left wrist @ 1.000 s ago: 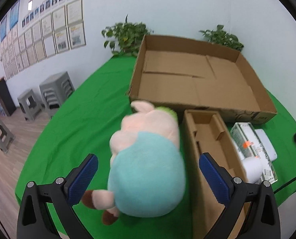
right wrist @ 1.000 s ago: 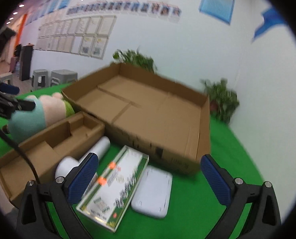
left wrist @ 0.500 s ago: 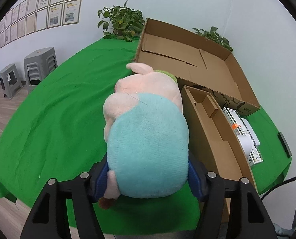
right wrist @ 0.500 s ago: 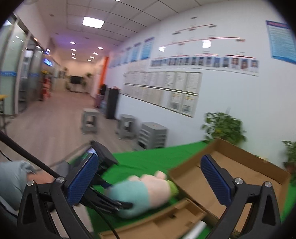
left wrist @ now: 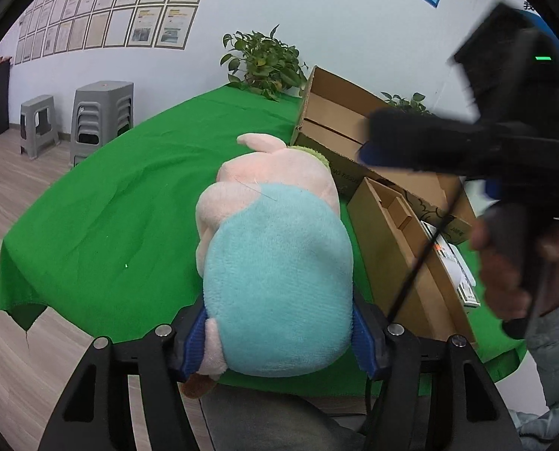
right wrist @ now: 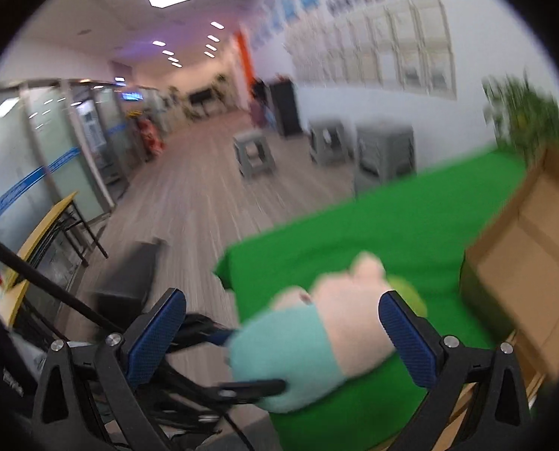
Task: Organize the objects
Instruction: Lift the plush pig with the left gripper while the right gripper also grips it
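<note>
At the near edge of the green table [left wrist: 91, 225], left gripper [left wrist: 279, 327] has its blue pads [left wrist: 195, 338] pressed into both sides of the plush toy [left wrist: 275, 282] — clamped on its teal body, pink head pointing away twd the big cardboard box [left wrist: 339, 120]. Narrow cardboard tray [left wrist: 396, 248] sits just right of the toy. Right gripper [right wrist: 279, 327] hangs above w/ jaws wide apart, nothing betw them; toy [right wrist: 317, 342] below it, view blurred. Person's hand [left wrist: 520, 259] grips that tool's handle at right.
</note>
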Motion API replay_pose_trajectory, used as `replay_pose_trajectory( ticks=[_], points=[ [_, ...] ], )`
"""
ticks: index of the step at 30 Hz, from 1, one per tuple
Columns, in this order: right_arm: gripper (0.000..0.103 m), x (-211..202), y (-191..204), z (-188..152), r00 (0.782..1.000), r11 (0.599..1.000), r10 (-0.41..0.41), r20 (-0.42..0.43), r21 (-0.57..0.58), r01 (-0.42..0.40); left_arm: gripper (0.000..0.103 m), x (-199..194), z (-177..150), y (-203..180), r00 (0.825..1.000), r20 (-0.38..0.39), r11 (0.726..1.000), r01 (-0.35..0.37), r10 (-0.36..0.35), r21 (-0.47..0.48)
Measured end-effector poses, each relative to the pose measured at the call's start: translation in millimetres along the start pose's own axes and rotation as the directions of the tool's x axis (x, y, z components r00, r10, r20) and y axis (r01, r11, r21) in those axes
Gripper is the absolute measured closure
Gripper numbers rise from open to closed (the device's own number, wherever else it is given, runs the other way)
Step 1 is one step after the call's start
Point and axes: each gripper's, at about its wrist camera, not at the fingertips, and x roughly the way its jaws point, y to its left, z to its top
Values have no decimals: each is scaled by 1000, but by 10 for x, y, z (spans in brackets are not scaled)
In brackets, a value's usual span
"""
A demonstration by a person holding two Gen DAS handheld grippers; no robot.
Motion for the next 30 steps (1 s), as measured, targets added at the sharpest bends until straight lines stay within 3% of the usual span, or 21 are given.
replay_pose_trajectory(
  ticks=[2, 5, 9, 15, 18, 23, 30],
  points=[
    [1, 220, -199, 22, 998, 995, 8, -55, 104, -3, 42, -21, -23, -9, 1000, 5, 1000, -3, 3, 10],
    [1, 434, -397, -19, 989, 975, -25, -146, 216, 56, 42, 18, -46, -62, 1000, 5, 1000, -4, 4, 14],
    [1, 500, -503, -97, 982, 935, 54, -178, 354, 13, 42, 24, -100, -25, 1000, 11, 1000, 12, -12, -2],
    [1, 630, -394, -136, 972, 911, 114, -204, 413, -20, 42, -32, -205, 65, 1000, 16, 999, 19, -19, -30],
    [0, 676, -332, -70, 974, 923, 78, -214, 384, 10, 42, -55, -244, 61, 1000, 17, 999, 11, -10, -39],
    [2, 652, -333, -37, 983, 925, 34, -179, 378, 37, 43, -70, -264, -18, 1000, 20, 1000, -2, 2, -20],
    [26, 264, -444, -120, 1000, 909, -8, -15, 417, 14, 49, -167, -133, -372, 997, 74, 999, -17, 13, 52]
  ],
)
